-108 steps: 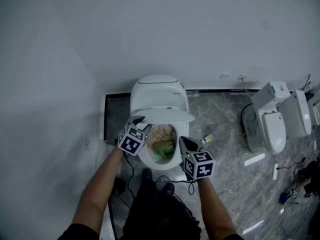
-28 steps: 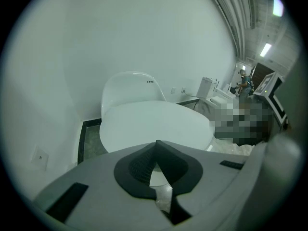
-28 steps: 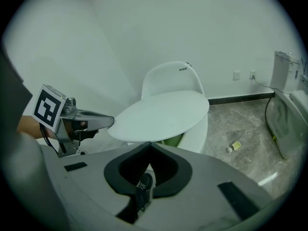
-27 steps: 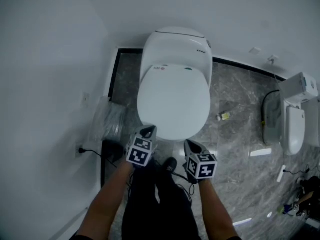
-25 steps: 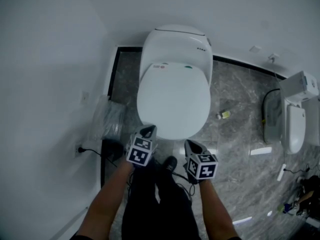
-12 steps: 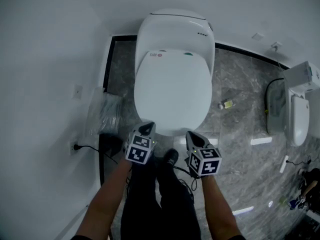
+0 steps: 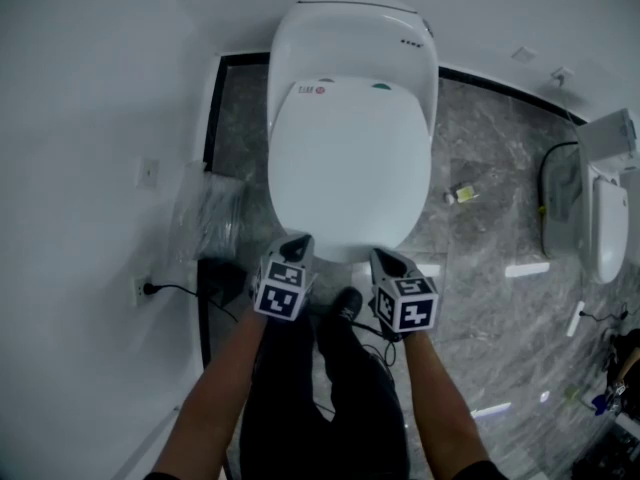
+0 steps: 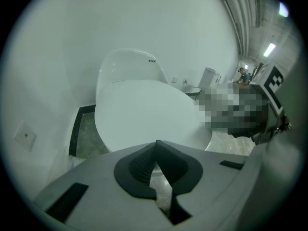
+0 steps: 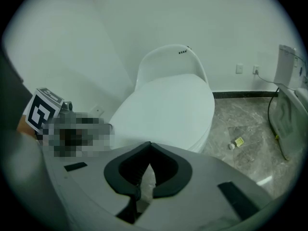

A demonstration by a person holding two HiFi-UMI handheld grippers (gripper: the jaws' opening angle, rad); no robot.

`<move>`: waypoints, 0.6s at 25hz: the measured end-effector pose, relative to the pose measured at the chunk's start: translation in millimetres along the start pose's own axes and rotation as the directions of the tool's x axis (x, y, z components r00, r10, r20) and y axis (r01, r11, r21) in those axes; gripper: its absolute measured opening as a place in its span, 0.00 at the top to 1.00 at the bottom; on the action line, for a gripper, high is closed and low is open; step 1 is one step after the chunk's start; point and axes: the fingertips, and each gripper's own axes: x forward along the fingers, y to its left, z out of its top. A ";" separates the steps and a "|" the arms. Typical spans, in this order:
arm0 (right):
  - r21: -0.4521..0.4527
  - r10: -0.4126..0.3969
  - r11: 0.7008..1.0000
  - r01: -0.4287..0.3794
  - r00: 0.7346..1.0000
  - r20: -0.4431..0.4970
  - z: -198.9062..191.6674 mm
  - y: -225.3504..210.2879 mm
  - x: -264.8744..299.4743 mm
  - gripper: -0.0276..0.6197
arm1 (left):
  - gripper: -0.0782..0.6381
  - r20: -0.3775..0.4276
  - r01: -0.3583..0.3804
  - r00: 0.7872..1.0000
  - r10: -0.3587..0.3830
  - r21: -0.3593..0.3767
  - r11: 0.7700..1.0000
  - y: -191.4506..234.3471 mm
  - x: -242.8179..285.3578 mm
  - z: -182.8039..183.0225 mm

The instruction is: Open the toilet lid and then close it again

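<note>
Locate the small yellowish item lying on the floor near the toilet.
In the head view the small yellowish item lies on the marble floor just right of the closed toilet lid, between it and another white fixture at the right edge.

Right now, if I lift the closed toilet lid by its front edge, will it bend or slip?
Probably stiff: the toilet lid looks like one hard white shell. Its glossy surface may be slippery. It likely pivots at its rear, by the toilet body, rather than lifting free.

The toilet lid (image 7: 348, 163) lies flat on the toilet (image 7: 350, 33), with the left tool (image 7: 297, 242) and right tool (image 7: 383, 258) before it.
</note>
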 end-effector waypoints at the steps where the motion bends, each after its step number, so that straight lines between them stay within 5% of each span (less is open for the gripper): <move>1: -0.002 -0.001 1.000 0.001 1.000 -0.005 -2.7 -0.7 2.8 0.94 | 0.88 -0.001 -0.002 1.000 0.002 0.001 1.000 0.4 1.9 -1.9; 15: -0.017 -0.013 1.000 0.013 0.999 -0.042 -23.6 -10.6 30.8 0.94 | 0.88 -0.026 -0.011 1.000 0.011 0.013 1.000 4.9 24.7 -21.2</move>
